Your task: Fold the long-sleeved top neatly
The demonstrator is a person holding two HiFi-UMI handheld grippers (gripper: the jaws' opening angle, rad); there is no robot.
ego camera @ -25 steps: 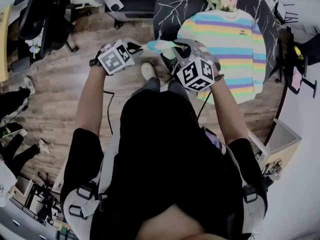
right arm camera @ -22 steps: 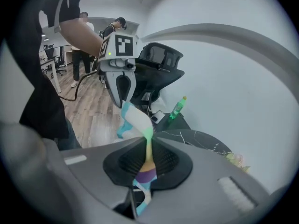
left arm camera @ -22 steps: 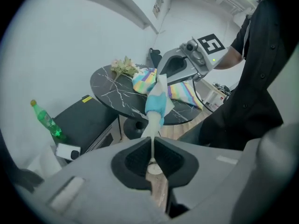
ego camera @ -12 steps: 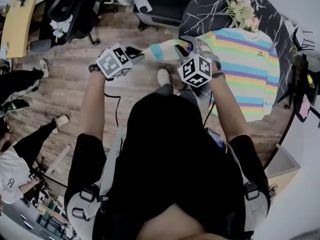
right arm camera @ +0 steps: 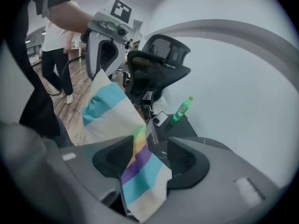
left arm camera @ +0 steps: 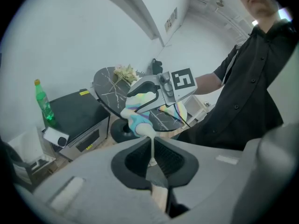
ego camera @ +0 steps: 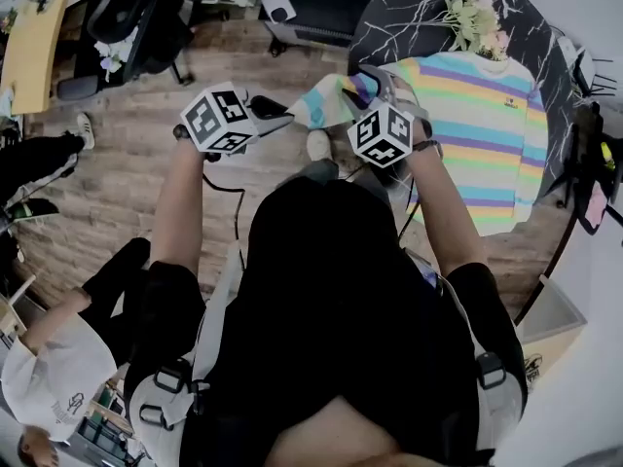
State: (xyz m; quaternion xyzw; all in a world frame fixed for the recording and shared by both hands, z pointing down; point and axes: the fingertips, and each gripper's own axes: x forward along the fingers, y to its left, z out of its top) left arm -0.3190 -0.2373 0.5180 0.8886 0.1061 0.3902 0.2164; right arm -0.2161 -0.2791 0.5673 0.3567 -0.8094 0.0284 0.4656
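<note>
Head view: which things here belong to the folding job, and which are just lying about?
Job in hand:
striped long-sleeved top
its sleeve, cuff pinched in the left tongs
right tongs, whose jaws have just been opening, with sleeve cloth between them
marble table under the top

Lying about:
flowers
green bottle
office chair

Striped top [ego camera: 492, 115] partly hidden behind right forearm [ego camera: 440, 202].

Dim, flat light; fisheye-bent edges, dark corners, near parts softly blurred.
</note>
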